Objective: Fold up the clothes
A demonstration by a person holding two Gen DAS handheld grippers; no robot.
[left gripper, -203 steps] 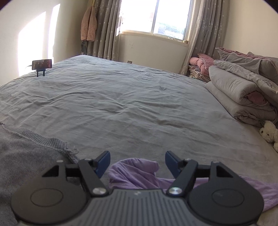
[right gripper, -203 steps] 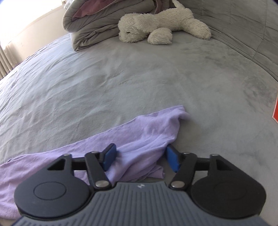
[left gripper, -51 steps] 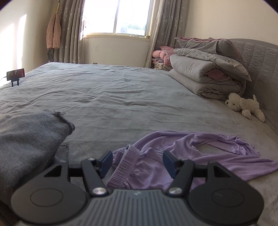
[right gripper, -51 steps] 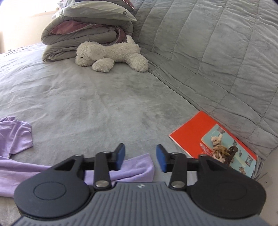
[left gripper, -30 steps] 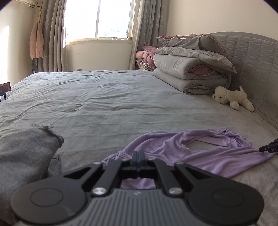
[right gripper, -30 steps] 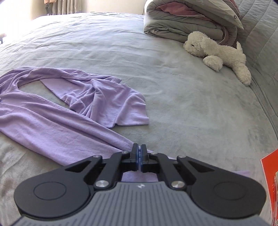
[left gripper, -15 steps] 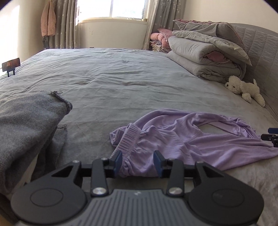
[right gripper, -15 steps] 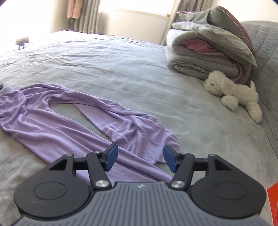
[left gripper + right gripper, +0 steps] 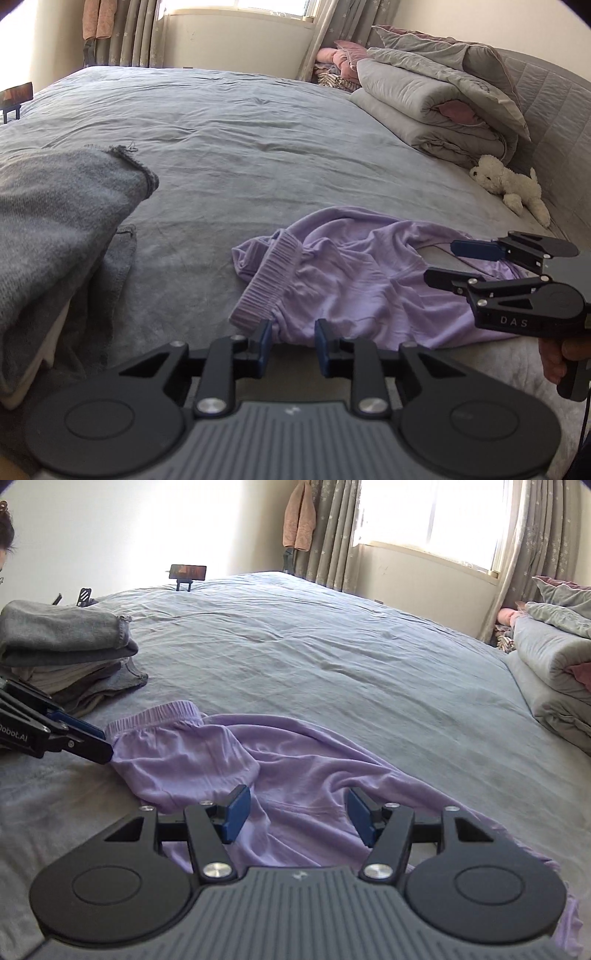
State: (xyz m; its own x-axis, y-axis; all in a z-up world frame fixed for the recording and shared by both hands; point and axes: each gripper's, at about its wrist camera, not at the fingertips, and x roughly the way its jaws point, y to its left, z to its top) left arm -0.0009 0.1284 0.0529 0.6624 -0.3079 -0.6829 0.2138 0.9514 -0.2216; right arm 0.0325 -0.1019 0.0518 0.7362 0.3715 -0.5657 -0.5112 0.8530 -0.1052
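Folded pile: a stack of grey knitted and woven garments (image 9: 62,221) sits at the left of the grey bedsheet (image 9: 258,140), well apart from the lilac trousers.
Left gripper: the black two-finger tool with blue pads (image 9: 291,343) is low over the sheet at the near edge of the trousers; its jaws are closing, the lilac hem lies in the gap, and the pads do not visibly press on it.
Lilac trousers: the soft purple trousers with a ribbed elastic waistband (image 9: 354,277) lie crumpled on the sheet, waistband to the left, legs trailing right.
Right gripper: the matching black tool (image 9: 299,816) hangs over the trousers' middle, jaws parted wide, gripping nothing.
Bedding: a folded grey quilt (image 9: 439,99) is stacked at the right by the headboard, a white plush dog (image 9: 509,184) just beside it.
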